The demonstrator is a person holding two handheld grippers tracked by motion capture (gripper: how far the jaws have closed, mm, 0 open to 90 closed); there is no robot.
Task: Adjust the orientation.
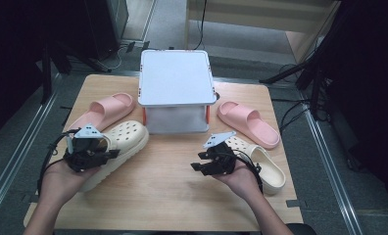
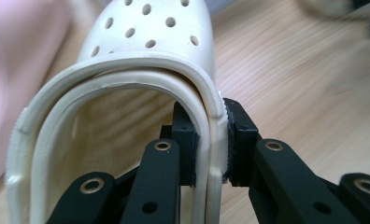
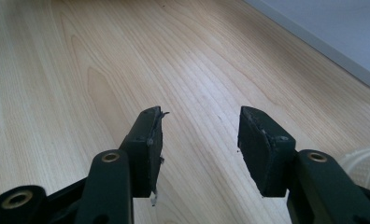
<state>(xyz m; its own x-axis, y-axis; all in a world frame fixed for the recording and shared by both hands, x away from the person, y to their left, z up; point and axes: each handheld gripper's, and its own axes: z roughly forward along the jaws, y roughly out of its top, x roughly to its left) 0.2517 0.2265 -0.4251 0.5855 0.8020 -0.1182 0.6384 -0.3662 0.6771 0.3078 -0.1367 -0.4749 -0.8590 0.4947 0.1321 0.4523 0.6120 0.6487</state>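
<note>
**Two jaws clamp the clog's heel rim at the desk's left side**

One cream clog lies near the left edge of the desk, and the left gripper has it by the heel end. In the left gripper view the jaws stand on either side of the clog's raised rim, one pad inside the shoe opening and one outside, both pressed flat against the wall, so the grip is clamped on the clog. From the jaws the shoe runs straight ahead: its long axis points away from the left hand towards the holed toe, which from above aims at the white lidded box in the middle of the desk. Any lift or drag will therefore swing the toe out in front of the jaws, and I judge that a pull along this axis keeps the shoe from twisting on the thin rim.

Nearer the right edge, the right gripper hovers over bare wood with its jaws apart and nothing between them. The second cream clog lies just beside and behind that hand, so the right hand is the nearer one for it.

Farther back, a pink slide rests towards the far left corner, touching or almost touching the held clog's far side, and another pink slide lies towards the far right corner, beside the box.
</note>
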